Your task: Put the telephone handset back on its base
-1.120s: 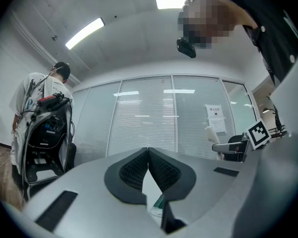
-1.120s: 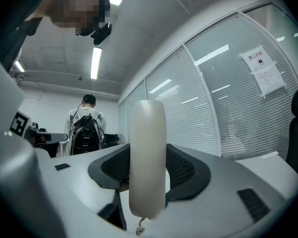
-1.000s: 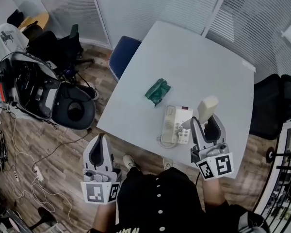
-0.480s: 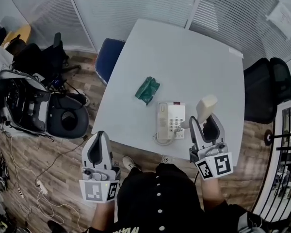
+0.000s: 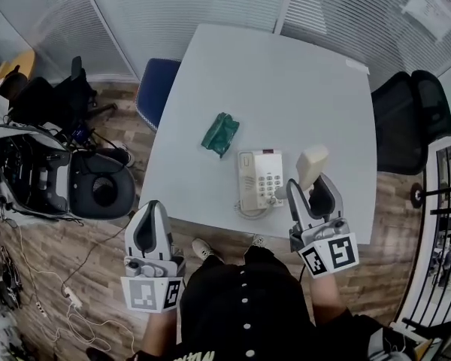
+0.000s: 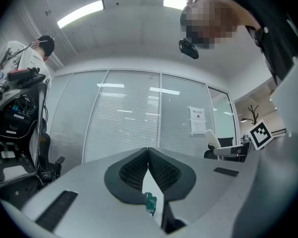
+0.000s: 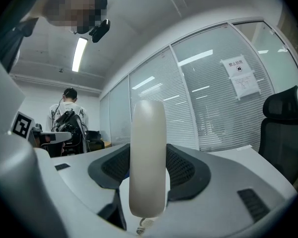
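Handset point(image 5: 313, 162) sits in my R gripper point(image 5: 311, 189). The jaws are clamped on its sides approx mid-length, and the far end sticks up & away from me. It's off the table point(image 5: 286, 74), just right of the base point(image 5: 260, 179) and not touching it. A bit of coiled cord point(image 5: 249, 212) loops at the base's near edge; in the R gripper view I see it again under the handset's low end.

Base lies flat near my edge of the table. Keypad is on its right half, and the long cradle strip on its left half is empty. A green wrapper point(image 5: 220, 132) lies beyond & left of the base, apart from it.

L gripper point(image 5: 152, 218) hangs off the table's near-left side, over the floor, jaws together w/ nothing in them.

Step, as I read it: carry phase. Handset is lifted & gripped but not yet over the cradle.

Next move, I reckon:
- Shift left across the keypad.
- Tip the handset down so its length runs along the cradle strip.
- Lower till both ends seat, then let the jaws go apart.
- Keep the cord from bunching under it.
- L gripper could steady the base if it slides.
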Tool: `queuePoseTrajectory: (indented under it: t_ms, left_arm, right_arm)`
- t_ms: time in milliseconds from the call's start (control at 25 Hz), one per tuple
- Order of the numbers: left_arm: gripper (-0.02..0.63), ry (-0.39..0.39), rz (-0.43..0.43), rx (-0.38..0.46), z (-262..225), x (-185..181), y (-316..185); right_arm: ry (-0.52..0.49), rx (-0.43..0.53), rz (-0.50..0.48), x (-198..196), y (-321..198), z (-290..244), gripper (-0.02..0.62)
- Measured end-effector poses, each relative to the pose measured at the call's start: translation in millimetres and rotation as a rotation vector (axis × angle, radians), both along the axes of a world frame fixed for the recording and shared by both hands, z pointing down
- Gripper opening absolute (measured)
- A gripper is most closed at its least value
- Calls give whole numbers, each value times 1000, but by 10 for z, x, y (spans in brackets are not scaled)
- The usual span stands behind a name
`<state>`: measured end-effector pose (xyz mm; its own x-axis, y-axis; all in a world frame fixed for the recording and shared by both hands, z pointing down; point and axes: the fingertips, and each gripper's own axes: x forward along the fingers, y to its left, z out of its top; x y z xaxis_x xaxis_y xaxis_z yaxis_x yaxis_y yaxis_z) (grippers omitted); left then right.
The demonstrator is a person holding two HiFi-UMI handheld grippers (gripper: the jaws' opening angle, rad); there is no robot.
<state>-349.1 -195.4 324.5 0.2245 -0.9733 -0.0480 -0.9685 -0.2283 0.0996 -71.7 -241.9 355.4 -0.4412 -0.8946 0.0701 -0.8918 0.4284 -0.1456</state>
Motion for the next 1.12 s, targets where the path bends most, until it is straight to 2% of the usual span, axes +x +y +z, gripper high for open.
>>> queuePoseTrajectory:
  t_ms: [240, 1120]
  left_arm:
    - [15, 0, 41, -40, 115, 133, 20]
    - [15, -22, 58, -196, 600, -47, 250]
  right_arm:
    - [-4, -44, 14, 2, 39, 179, 235]
    - [19, -249, 23, -381, 43, 1191, 235]
